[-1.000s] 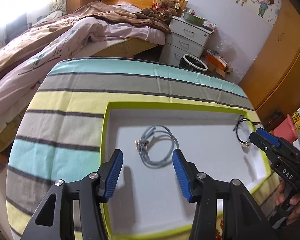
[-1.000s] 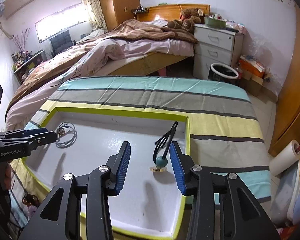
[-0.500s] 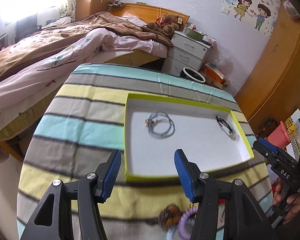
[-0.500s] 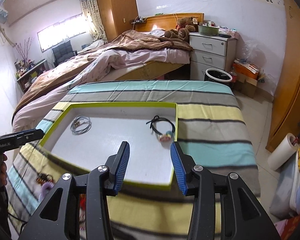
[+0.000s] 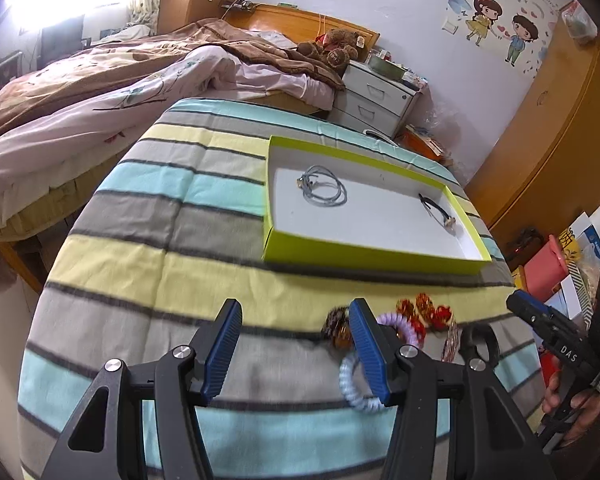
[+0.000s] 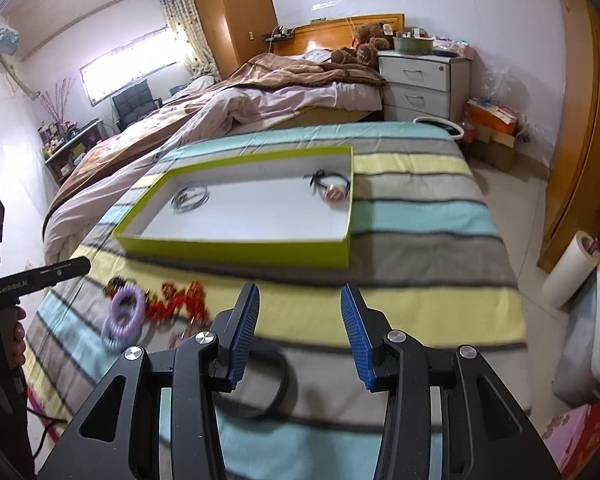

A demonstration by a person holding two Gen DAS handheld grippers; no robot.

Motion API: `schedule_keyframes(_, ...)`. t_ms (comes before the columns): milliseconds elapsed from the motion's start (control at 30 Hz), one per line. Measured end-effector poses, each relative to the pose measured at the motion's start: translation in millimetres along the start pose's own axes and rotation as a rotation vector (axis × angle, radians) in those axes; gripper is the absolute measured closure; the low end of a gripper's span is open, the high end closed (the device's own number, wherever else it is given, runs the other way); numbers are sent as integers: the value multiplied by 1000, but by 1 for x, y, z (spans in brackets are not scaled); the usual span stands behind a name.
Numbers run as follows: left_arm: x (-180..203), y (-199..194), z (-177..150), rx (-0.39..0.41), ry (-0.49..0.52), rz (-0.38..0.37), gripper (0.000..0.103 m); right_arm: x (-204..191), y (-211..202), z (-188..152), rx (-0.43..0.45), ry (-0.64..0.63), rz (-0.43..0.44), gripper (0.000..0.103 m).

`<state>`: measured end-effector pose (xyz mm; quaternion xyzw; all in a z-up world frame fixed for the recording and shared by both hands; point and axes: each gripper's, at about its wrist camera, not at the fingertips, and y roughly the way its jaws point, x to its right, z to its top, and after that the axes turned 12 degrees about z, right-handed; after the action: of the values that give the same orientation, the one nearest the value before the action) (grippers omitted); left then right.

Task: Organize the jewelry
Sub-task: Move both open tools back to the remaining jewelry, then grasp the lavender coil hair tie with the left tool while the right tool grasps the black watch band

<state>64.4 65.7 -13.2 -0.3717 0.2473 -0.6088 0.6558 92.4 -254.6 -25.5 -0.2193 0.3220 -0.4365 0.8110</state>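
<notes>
Green tray (image 5: 364, 258), white inside: grey cord coil (image 5: 323, 191) at left, black hair tie (image 5: 436, 210) w/ charm at right. Scrunchies (image 6: 125, 314) + red bits (image 6: 176, 300) loose on cloth near tray.

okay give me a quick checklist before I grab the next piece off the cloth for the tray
1. Left gripper open and holding nothing: ok.
2. Right gripper open and holding nothing: ok.
3. Tray has free floor between the grey cord and the black tie: ok.
4. Pieces left on the cloth: purple coil, red ornaments, black band: ok.
5. Purple coil free of the red ornaments: cannot tell, blurred.
6. Grippers apart from each other: ok.
</notes>
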Motion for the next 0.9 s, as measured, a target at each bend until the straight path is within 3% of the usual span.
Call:
schedule_keyframes(233, -9, -9, -20, -7, -23, -15, 48, -9, 5, -24, -62, -19, -17, 59)
schedule_keyframes(667, -11, -6, -41, -52, -22, -27, 48, -8, 15, -36, -113, 13, -57, 60)
schedule_keyframes(700, -10, -6, -42, -55, -21, -30, 48, -8, 15, -37, -114, 10, -60, 63)
schedule_keyframes(767, -6, -6, -43, -58, -13, -35, 48, -8, 14, -36, -115, 7, -69, 88)
schedule_keyframes(900, 5, -6, -42, -67, 15, -50, 48, -8, 12, -36, -111, 5, -72, 93)
